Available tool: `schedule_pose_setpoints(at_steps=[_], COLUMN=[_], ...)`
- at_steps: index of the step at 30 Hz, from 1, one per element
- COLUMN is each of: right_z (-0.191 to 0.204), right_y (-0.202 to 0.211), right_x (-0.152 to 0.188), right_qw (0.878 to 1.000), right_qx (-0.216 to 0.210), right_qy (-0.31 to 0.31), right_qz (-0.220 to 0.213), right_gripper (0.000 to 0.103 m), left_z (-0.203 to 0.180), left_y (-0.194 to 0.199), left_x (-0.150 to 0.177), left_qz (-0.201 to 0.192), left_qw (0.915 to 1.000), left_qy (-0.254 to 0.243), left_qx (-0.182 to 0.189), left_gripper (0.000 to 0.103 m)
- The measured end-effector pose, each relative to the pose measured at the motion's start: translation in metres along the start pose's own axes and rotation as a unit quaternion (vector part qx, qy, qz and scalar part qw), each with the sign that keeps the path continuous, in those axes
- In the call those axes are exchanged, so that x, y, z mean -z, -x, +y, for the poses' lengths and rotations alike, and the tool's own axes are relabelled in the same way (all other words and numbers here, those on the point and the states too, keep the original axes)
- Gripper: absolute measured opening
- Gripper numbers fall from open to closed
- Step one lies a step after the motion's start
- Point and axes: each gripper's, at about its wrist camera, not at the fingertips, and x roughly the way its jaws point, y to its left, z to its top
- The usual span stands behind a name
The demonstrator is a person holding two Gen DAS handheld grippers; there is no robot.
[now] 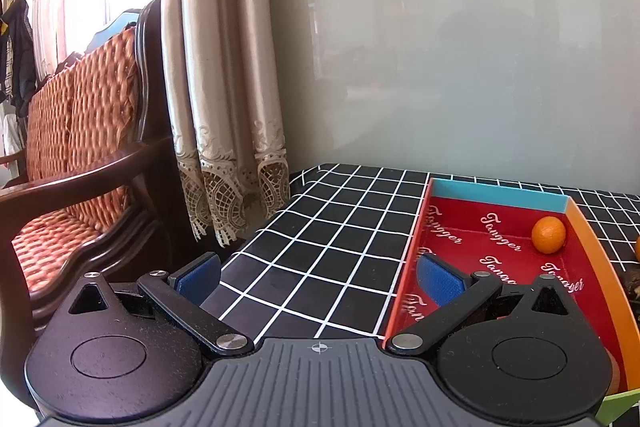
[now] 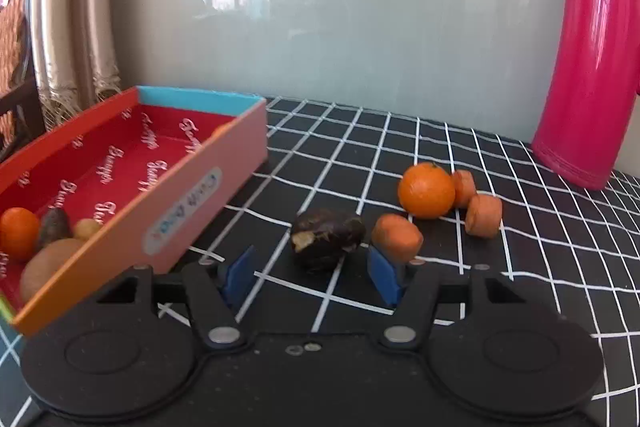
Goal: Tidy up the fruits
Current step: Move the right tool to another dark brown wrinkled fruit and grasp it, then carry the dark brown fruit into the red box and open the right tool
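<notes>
Dark chestnut-like fruit (image 2: pixel 327 244) sits on checked cloth (image 2: pixel 520 267), right of box (image 2: pixel 200 187), just beyond right gripper (image 2: pixel 312 273), whose pads are apart and grasp nothing. Prob. light, hard, smooth and rolls easily; pinch across middle. Left gripper (image 1: pixel 320 281) spread, empty.

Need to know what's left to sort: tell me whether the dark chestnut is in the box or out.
Out: the chestnut lies on the checked cloth, beside the box.

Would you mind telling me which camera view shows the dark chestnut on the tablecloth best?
The right wrist view: the chestnut lies whole and central, just ahead of the right gripper. The left wrist view shows only a dark sliver at its right edge.
</notes>
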Motion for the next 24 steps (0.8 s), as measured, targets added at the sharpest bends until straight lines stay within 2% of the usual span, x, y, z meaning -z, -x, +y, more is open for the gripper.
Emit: schedule_pose_setpoints(at_steps=[5, 12, 24], right_z=[-0.005, 0.000, -0.001], right_y=[-0.006, -0.018, -0.002], right_x=[-0.002, -0.005, -0.006], right_qw=[1.000, 1.000, 1.000], right_qx=[0.010, 0.019, 0.026], right_qy=[-0.016, -0.010, -0.001], right_qz=[0.002, 0.012, -0.001], right_gripper=[0.060, 0.043, 0.043], left_z=[0.000, -0.001, 0.003], left_y=[-0.003, -0.003, 0.000], left_x=[0.000, 0.001, 0.000], left_qz=[0.000, 0.001, -0.004], left_qw=[1.0000, 0.9998, 0.9999], left_qy=[-0.006, -0.020, -0.012], left_qx=[-0.002, -0.002, -0.001], left_gripper=[0.103, 0.103, 0.103])
